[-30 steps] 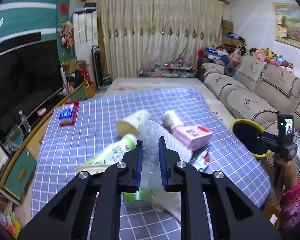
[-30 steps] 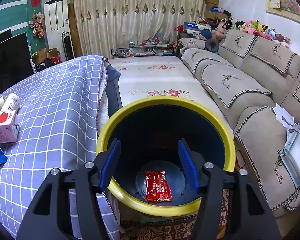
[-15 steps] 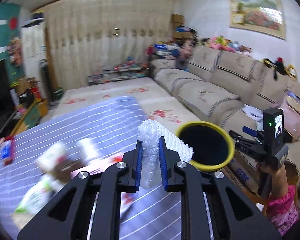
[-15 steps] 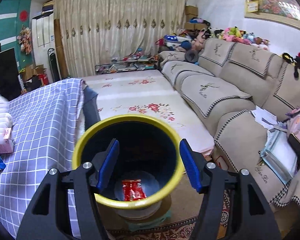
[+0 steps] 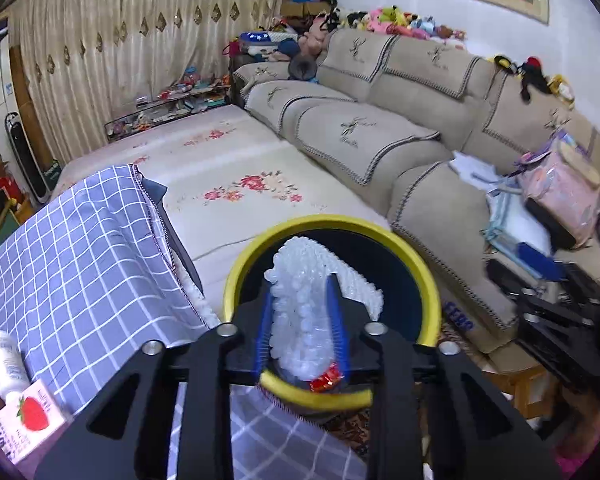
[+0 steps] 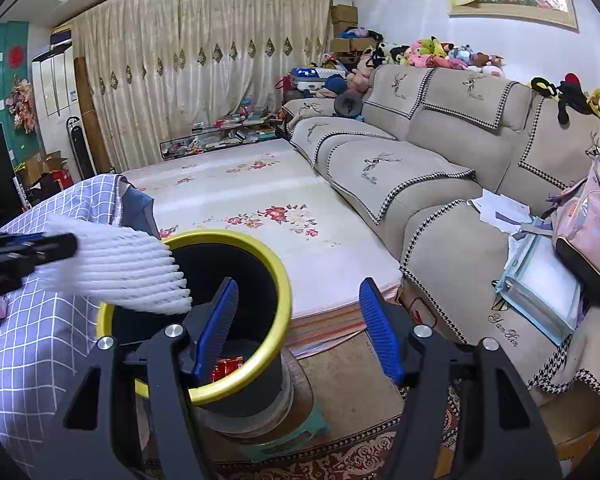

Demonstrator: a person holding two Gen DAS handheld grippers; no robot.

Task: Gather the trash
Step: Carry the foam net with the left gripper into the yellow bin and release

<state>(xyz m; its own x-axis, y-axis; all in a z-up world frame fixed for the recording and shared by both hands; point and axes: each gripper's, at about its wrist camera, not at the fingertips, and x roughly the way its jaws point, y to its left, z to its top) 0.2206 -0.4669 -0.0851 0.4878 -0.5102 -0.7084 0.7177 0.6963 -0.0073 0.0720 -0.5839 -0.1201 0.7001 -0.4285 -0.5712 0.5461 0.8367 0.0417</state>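
Bubble wrap (image 5: pixel 300 312) clamped between left gripper (image 5: pixel 300 334) blue pads, held over the mouth of the yellow-rimmed trash bin (image 5: pixel 430 296); free end hangs past the rim, above the dark interior. Red wrapper (image 5: pixel 327 380) lies on the bin floor. Right gripper (image 6: pixel 298 328) jaws apart, holding nothing, just beside the bin. Bin sits on a green stool (image 6: pixel 284 440) between the checkered tablecloth (image 5: pixel 72 256) and the beige sofa (image 5: pixel 400 128). Strawberry carton (image 5: pixel 24 424) on the table edge.

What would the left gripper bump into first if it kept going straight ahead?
Probably the bin. The left gripper, shut on the foam net, points into its dark opening, so the net would likely meet the bin's inside first. Depth is hard to judge.
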